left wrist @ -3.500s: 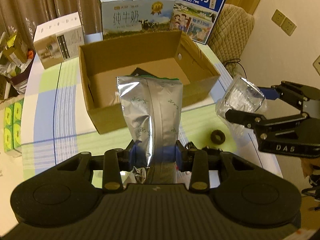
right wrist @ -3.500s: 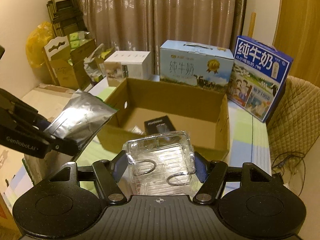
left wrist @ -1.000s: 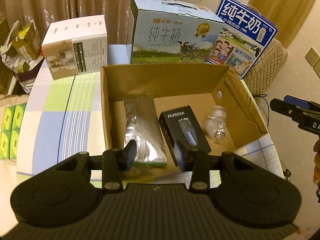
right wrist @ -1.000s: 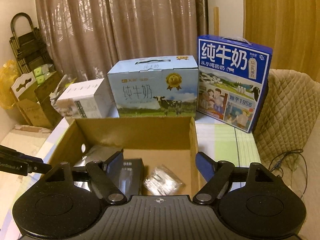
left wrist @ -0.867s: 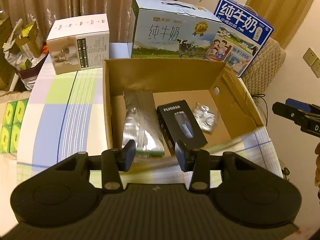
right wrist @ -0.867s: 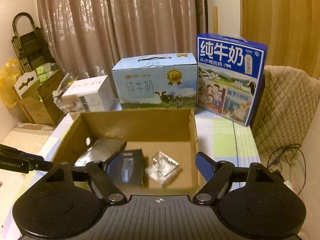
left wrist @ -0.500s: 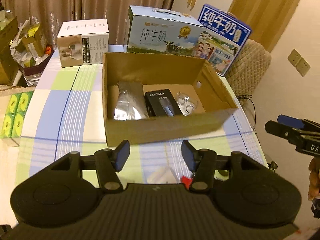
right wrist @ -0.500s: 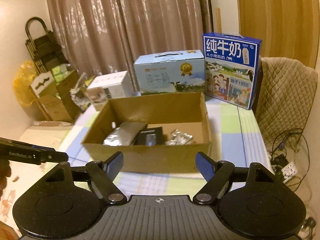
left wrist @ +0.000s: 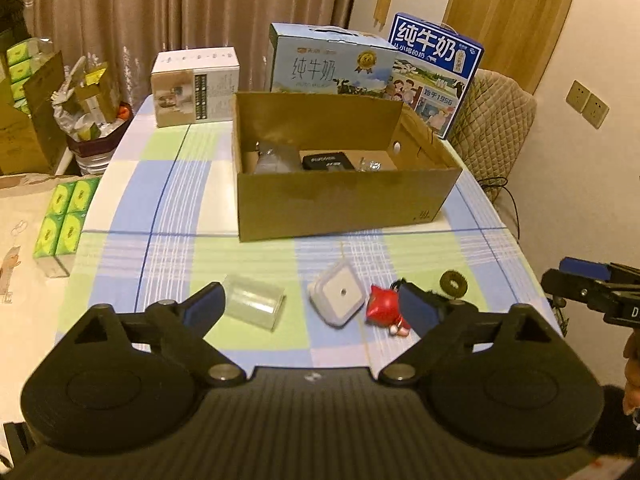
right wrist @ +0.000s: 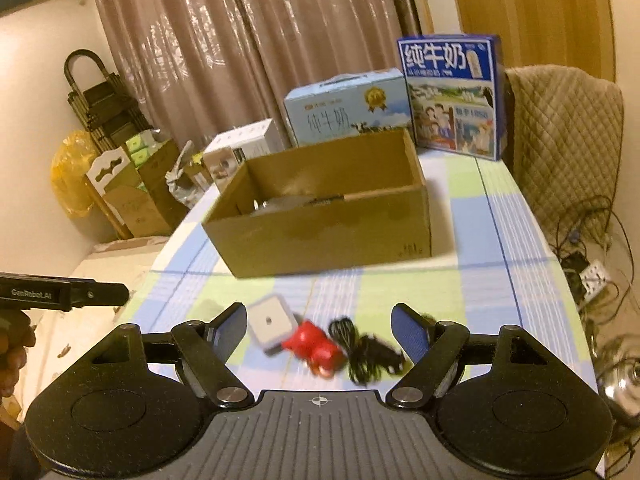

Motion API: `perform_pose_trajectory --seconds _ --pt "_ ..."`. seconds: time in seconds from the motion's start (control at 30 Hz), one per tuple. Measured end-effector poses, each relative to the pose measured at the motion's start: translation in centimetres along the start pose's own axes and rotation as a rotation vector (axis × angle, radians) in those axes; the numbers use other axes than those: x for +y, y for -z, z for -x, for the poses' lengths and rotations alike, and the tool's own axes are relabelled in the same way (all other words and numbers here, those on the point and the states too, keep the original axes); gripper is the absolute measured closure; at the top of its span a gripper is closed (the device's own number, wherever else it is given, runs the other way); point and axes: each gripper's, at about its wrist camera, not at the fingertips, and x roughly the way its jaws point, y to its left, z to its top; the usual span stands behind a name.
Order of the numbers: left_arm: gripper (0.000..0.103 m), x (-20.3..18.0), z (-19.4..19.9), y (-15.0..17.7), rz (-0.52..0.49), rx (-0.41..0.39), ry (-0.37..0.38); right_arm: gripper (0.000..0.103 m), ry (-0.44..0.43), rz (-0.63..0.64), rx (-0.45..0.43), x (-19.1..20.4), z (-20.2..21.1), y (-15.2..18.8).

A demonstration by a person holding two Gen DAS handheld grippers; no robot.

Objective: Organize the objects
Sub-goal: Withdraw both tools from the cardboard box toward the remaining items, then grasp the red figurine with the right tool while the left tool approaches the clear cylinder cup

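An open cardboard box stands mid-table and holds a silver foil pouch, a black box and a clear plastic case. In front of it lie a clear cylinder, a white square case, a red charm, a dark ring and a black cord. My left gripper is open and empty above the white case. My right gripper is open and empty above the charm and cord.
Two milk cartons and a white carton stand behind the box. The checked tablecloth covers the table. Green tissue packs sit off the left edge. A quilted chair and cables are at right.
Both grippers let go of the pouch and the clear case in the box, then pulled back toward the near edge. Both have opened wide over the loose items.
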Motion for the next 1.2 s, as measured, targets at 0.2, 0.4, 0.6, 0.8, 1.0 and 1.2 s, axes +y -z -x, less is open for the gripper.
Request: perform_pose_trajectory --seconds 0.2,0.4,0.6,0.8,1.0,1.2 --pt "0.004 -0.2 0.4 3.0 -0.024 -0.008 -0.032 0.027 -0.014 0.011 0.018 0.0 0.1 2.8" --pt "0.001 -0.3 -0.4 4.3 -0.050 -0.013 -0.049 0.027 -0.019 0.050 0.024 0.5 -0.7 4.3" --pt "0.001 -0.2 -2.0 5.1 -0.075 0.010 -0.046 0.027 -0.012 0.051 0.031 0.5 -1.4 4.9" --pt "0.001 0.2 -3.3 5.6 -0.092 0.026 -0.060 0.027 -0.039 0.078 0.026 0.7 -2.7 4.7" --pt "0.001 1.6 -5.3 5.9 -0.077 0.040 -0.075 0.027 -0.061 0.104 0.020 0.5 -4.9 4.3" --pt "0.001 2.9 -8.1 5.9 -0.113 0.044 -0.096 0.027 -0.073 0.169 0.023 0.1 -8.0 4.5"
